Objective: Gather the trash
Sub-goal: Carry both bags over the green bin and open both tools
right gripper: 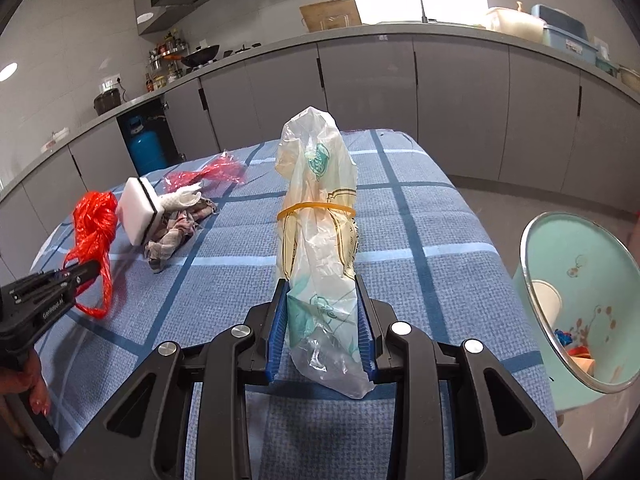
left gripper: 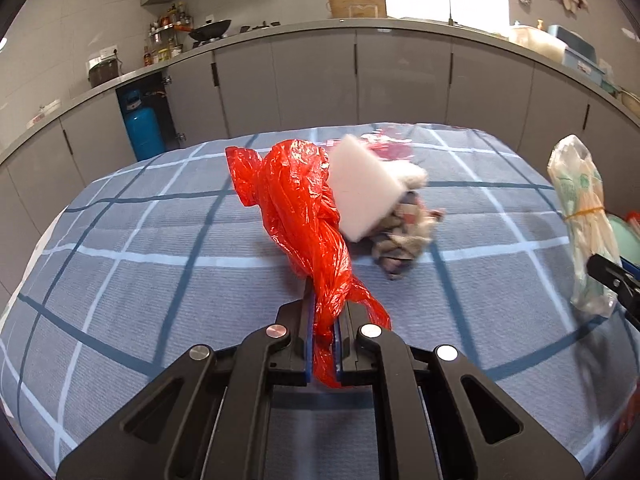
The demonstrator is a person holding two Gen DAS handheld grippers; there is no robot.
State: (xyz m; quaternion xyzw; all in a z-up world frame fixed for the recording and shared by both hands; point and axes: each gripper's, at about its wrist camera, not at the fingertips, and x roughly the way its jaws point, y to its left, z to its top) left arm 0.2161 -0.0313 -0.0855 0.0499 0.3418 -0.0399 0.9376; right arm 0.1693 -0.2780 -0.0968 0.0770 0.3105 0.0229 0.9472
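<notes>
Trash bundle (right gripper: 318,240) stands lengthwise upright in right claw (right gripper: 323,336); left claw (left gripper: 325,344) pinches red bag (left gripper: 304,216).

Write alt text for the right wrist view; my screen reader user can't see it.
The right hand-held gripper clamps a rubber-banded plastic bag above a blue checked tablecloth. A teal trash bin stands at right; the left hand-held gripper holds a red bag.

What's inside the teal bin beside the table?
In the right wrist view the teal bin holds a white cup-like item and some blue and orange scraps near the bottom. The rim and the frame edge hide the rest of its contents.
</notes>
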